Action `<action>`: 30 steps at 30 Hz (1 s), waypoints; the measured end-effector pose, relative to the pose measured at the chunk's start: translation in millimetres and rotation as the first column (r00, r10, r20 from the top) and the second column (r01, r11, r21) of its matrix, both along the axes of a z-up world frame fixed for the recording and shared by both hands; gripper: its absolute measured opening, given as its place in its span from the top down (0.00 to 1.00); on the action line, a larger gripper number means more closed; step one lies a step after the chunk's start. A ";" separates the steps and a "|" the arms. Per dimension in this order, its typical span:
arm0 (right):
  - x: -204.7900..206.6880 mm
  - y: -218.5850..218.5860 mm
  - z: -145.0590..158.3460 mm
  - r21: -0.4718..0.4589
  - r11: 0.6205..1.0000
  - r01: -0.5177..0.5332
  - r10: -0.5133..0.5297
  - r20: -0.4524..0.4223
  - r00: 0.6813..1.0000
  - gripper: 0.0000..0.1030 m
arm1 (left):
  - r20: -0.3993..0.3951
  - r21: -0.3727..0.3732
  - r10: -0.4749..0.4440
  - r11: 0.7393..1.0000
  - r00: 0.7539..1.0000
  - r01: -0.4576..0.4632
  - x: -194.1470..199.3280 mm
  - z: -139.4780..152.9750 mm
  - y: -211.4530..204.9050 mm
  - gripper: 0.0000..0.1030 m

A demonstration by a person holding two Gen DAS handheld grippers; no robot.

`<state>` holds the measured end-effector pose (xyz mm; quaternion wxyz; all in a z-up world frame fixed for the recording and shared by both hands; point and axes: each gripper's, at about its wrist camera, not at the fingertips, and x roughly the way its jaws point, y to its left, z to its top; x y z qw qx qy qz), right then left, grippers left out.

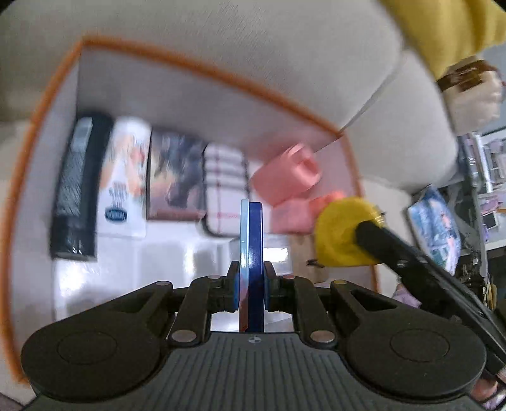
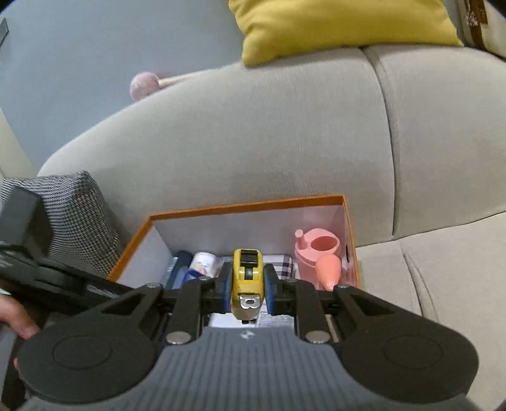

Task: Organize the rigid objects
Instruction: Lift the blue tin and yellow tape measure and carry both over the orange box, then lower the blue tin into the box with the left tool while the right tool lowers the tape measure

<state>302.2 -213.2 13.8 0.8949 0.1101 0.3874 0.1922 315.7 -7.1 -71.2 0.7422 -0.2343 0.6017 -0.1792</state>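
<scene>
Between our left gripper's closed fingers sits a thin blue box, while our right gripper clamps a yellow tape measure above the orange-rimmed box.

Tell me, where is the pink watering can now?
The pink watering can stands in the right far corner of the orange-rimmed box, beside the checked item, in the right wrist view.

Setting: home living room. Evidence: light grey upholstered sofa with seamed back and seat cushions; mustard-yellow throw pillow on its back; houndstooth fabric bag beside an orange-rimmed storage box resting on the seat, filled with household oddments, including a pink toy watering can.
</scene>
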 end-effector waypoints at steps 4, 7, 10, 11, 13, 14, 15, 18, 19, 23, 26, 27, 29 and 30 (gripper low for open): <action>9.9 0.9 -12.7 0.003 1.000 -0.004 0.004 -0.017 1.000 0.80 | -0.121 0.006 0.003 1.000 0.993 -0.002 12.0 -29.8 -5.1 0.86; 12.3 1.1 -17.4 0.009 1.000 -0.010 0.010 -0.011 1.000 0.80 | -0.192 -0.016 0.005 1.000 0.981 -0.008 17.1 -44.1 -6.5 0.86; 11.6 1.3 -18.9 0.006 1.000 -0.014 0.014 -0.001 1.000 0.80 | -0.233 -0.017 0.011 1.000 0.972 -0.015 20.4 -51.9 -8.7 0.86; 11.5 0.7 -19.6 0.008 1.000 -0.017 0.017 -0.001 1.000 0.80 | -0.243 -0.012 0.010 1.000 0.970 -0.013 21.3 -53.8 -10.1 0.86; 11.5 -0.6 -20.8 0.012 1.000 -0.019 0.019 -0.007 1.000 0.80 | -0.271 -0.007 0.002 1.000 0.962 -0.004 24.9 -56.0 -13.9 0.86; 11.5 -1.0 -21.6 0.009 1.000 -0.020 0.020 -0.009 1.000 0.80 | -0.286 -0.004 -0.002 1.000 0.958 0.001 28.2 -56.8 -16.4 0.86; 11.1 -1.3 -22.7 0.001 1.000 -0.019 0.019 -0.011 1.000 0.80 | -0.303 0.004 -0.002 1.000 0.953 0.003 30.5 -58.2 -17.8 0.86; 10.0 -2.8 -24.6 -0.005 1.000 -0.012 0.012 -0.017 1.000 0.80 | -0.338 0.020 -0.004 1.000 0.941 0.011 37.9 -62.7 -20.4 0.85; 9.6 -3.7 -24.7 -0.001 1.000 -0.010 0.010 -0.018 1.000 0.80 | -0.355 0.023 -0.003 1.000 0.935 0.012 39.7 -64.3 -21.5 0.85; 7.0 -5.0 -23.2 -0.003 1.000 -0.006 0.006 -0.013 1.000 0.80 | -0.377 0.052 -0.008 0.998 0.926 0.029 43.1 -67.8 -23.5 0.81; 4.9 -5.1 -22.0 -0.007 1.000 -0.010 0.010 -0.009 1.000 0.80 | -0.382 0.084 -0.004 0.996 0.924 0.039 43.5 -66.6 -19.5 0.67; 4.4 -5.1 -22.1 -0.009 1.000 -0.011 0.011 -0.008 1.000 0.80 | -0.373 0.098 -0.009 0.994 0.928 0.049 43.5 -64.1 -18.5 0.61; 4.1 -4.4 -22.6 -0.013 1.000 -0.011 0.011 -0.008 1.000 0.80 | -0.341 0.145 -0.022 0.986 0.940 0.076 43.1 -57.2 -17.3 0.59; 3.7 -4.3 -23.2 -0.014 1.000 -0.011 0.011 -0.008 1.000 0.80 | -0.325 0.167 -0.032 0.982 0.945 0.090 43.1 -54.0 -16.6 0.58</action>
